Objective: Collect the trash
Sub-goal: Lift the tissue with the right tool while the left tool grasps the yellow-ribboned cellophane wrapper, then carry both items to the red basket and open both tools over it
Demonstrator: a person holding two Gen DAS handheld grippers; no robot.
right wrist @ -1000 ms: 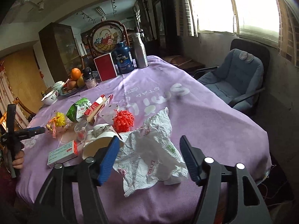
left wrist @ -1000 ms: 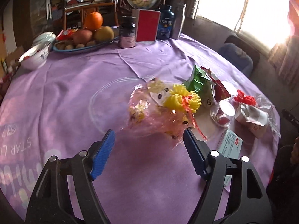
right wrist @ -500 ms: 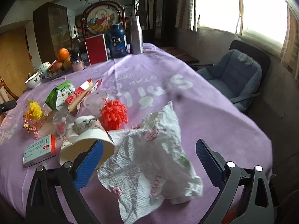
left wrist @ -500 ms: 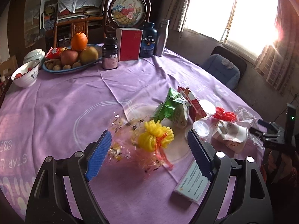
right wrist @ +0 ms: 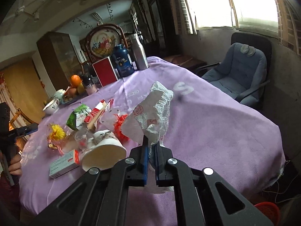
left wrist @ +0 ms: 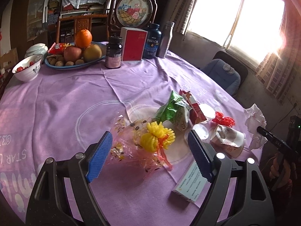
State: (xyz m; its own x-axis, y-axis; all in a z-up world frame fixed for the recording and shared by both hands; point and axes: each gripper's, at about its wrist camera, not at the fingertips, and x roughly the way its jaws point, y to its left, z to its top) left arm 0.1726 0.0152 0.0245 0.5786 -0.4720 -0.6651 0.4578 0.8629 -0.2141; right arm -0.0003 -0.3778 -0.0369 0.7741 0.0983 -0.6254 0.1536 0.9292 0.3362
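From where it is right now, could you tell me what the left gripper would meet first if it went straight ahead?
Probably the pink cellophane wrapper with the yellow pompom, lying between the open left gripper's fingers on the tablecloth; depth is uncertain.

A paper cup (right wrist: pixel 104 153) lies on the tablecloth (right wrist: pixel 216 124), a small box (right wrist: pixel 64 163) to its left

Both wrist views share the table (left wrist: pixel 56 98) — opposite sides.
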